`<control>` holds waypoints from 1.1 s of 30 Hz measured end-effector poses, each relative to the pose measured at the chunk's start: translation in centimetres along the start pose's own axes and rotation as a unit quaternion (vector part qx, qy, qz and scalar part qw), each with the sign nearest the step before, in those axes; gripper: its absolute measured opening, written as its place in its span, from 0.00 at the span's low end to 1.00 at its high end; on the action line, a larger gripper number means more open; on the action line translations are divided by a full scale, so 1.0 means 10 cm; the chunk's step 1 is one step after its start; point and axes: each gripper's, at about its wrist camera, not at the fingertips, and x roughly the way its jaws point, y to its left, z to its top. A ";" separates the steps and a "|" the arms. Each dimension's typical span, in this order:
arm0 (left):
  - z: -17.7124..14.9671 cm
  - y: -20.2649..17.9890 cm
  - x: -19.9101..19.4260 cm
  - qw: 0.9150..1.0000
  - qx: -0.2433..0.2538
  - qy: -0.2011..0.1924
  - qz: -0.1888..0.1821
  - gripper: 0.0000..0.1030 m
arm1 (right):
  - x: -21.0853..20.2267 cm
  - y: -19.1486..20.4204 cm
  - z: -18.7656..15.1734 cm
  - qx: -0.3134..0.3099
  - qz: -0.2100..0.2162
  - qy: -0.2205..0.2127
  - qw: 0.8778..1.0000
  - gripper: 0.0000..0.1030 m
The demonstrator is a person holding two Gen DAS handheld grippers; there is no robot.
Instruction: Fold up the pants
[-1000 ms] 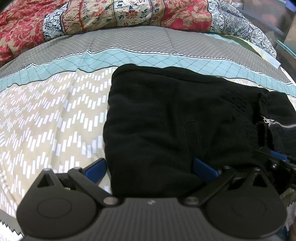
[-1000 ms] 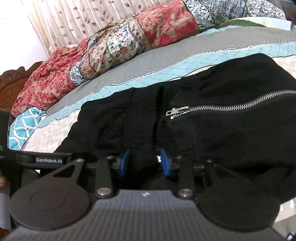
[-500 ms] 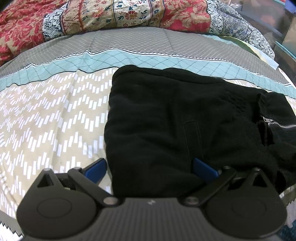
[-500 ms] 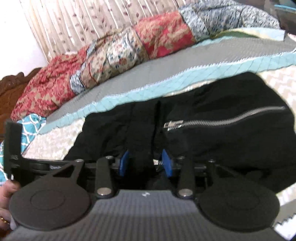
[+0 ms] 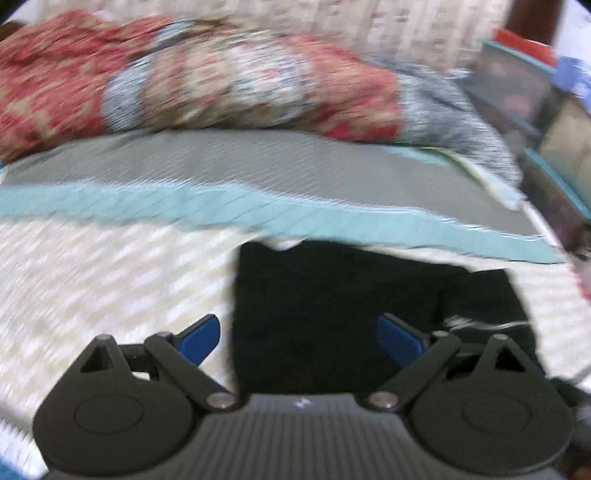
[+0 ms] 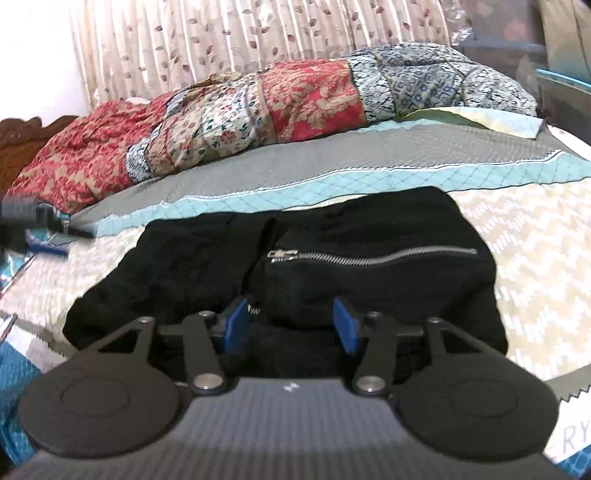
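Black pants [image 6: 295,266] lie folded into a compact bundle on the patterned bedsheet [image 6: 524,243], a silver zipper [image 6: 373,254] across the top. My right gripper [image 6: 291,325] hovers at the bundle's near edge. Its jaws are opening, and black cloth lies between the blue pads [image 6: 236,325] without being pinched. In the blurred left wrist view the pants [image 5: 332,314] lie below my left gripper [image 5: 300,338]. Its jaws stand wide and are closing slightly, with the pads clear of the cloth.
A red and floral patchwork quilt [image 6: 258,110] is heaped along the far side of the bed, with a leaf-print curtain [image 6: 258,33] behind it. A wooden headboard [image 6: 22,129] stands at the far left. Teal-edged boxes [image 5: 535,110] sit past the bed's right edge.
My right gripper's pads have spread apart and let go of the fold of black cloth they pinched. My left gripper has lifted quickly off the pants, which now look smaller and lower.
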 end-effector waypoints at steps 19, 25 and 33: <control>-0.08 -1.69 1.75 0.982 0.154 0.108 -0.022 0.57 | -0.37 -1.15 -0.18 0.214 -0.078 -0.036 0.973 0.58; -0.15 -1.74 1.82 0.981 0.171 0.089 0.020 0.59 | -0.32 -1.05 -0.26 0.210 -0.070 -0.029 0.975 0.16; 0.01 -1.82 1.42 0.985 0.150 0.086 0.014 0.74 | -0.47 -1.23 -0.31 0.283 -0.038 -0.073 0.956 0.57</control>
